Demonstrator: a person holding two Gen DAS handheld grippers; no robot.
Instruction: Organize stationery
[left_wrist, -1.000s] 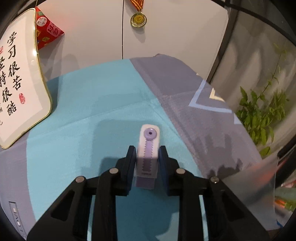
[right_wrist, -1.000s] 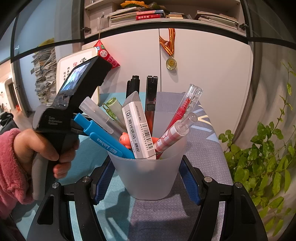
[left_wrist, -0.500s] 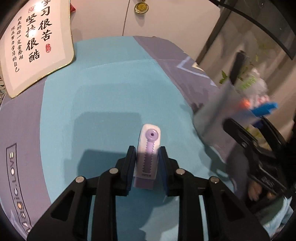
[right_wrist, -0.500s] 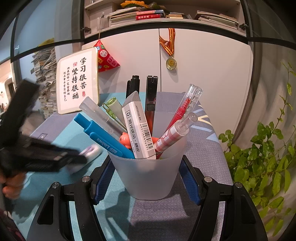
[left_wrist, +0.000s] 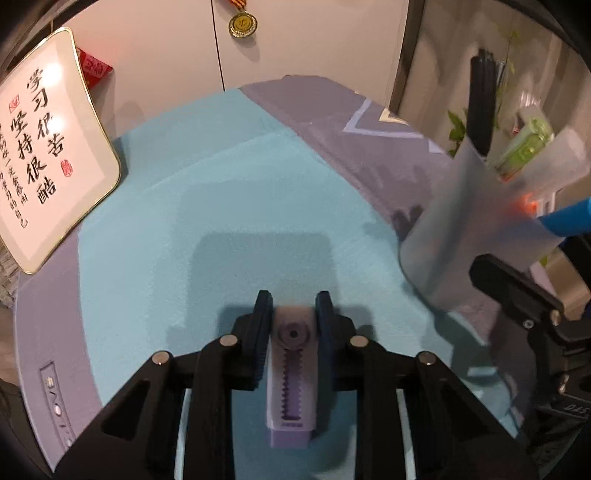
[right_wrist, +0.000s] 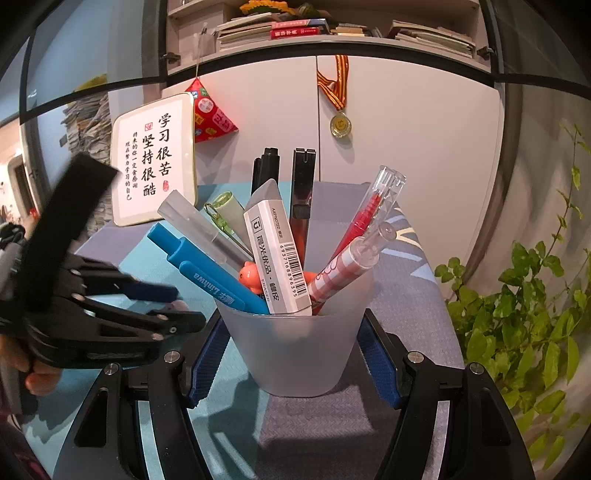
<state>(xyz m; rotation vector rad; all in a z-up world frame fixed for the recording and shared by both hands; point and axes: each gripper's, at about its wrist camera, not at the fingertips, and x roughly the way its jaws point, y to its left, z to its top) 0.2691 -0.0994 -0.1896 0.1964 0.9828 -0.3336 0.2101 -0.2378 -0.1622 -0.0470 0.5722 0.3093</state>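
Carry step: left claw (left_wrist: 292, 325) clamped on purple cutter (left_wrist: 291, 373), held above teal tabletop (left_wrist: 147, 236) just beside cup (right_wrist: 295, 347). Right claw (right_wrist: 293, 360) clamped on cup. Next: lift cutter over rim, drop among pens.

– How is the left gripper (left_wrist: 291, 314) built?
– Black angular arms are fitted with silver round screws, and dark ribbed pads are mounted inside.
– And the right gripper (right_wrist: 291, 354)?
– The same black frame and silver screws are seen, but blue ribbed pads are fitted.
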